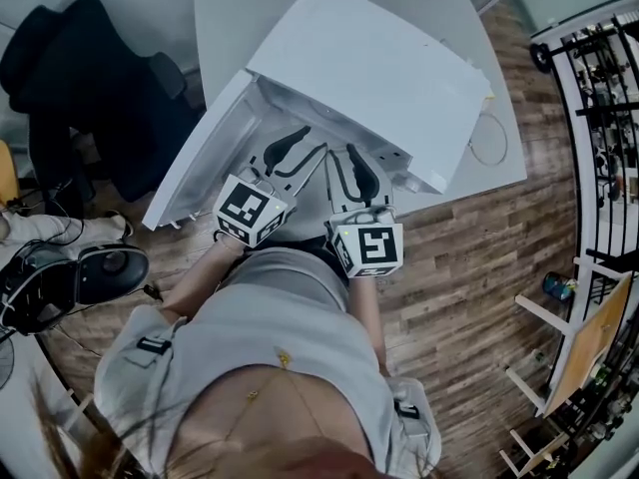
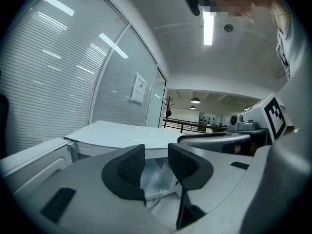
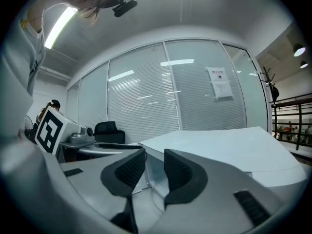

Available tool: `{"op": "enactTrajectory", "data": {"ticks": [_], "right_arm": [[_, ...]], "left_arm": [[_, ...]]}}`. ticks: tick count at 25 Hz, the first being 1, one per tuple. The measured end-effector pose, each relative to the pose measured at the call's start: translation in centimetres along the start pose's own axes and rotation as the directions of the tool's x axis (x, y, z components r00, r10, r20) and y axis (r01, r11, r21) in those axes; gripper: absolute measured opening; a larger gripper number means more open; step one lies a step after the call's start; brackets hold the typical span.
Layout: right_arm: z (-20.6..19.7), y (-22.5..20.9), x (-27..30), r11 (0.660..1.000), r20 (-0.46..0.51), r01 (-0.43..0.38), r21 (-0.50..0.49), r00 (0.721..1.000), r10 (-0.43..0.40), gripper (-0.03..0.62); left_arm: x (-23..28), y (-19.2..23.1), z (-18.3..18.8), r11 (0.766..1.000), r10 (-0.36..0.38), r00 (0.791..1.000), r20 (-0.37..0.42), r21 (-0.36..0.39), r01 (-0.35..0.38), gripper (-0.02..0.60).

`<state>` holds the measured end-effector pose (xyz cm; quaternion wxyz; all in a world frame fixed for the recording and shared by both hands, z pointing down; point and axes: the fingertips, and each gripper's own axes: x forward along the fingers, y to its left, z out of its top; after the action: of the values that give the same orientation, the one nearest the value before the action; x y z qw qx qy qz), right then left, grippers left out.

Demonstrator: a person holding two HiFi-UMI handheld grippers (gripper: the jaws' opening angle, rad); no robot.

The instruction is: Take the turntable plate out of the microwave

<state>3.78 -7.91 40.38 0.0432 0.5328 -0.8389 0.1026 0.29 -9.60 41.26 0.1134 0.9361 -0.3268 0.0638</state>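
A white microwave stands on a white table, its door swung open to the left. My left gripper and right gripper hover side by side just in front of the open cavity. Both point into it. In the left gripper view the jaws stand apart with nothing between the pads. Through that gap the curved glass rim of the turntable plate shows on the cavity floor. The right gripper is likewise open and empty, with the plate rim below its gap. I cannot make out the plate in the head view.
The white table carries a loose cable loop to the right of the microwave. A black office chair stands at the left, with a black device on the floor below it. A wooden frame leans at the right.
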Motion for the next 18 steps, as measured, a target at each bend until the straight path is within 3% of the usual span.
{"op": "enactTrajectory", "data": {"ticks": [18], "right_arm": [[-9.2,-1.4,4.0,0.996,-0.151,0.051,0.079,0.988,-0.039,0.102]], "left_arm": [[2.5,3.6,-8.8,0.999,0.027,0.979,-0.204,-0.015,-0.03,0.15]]}}
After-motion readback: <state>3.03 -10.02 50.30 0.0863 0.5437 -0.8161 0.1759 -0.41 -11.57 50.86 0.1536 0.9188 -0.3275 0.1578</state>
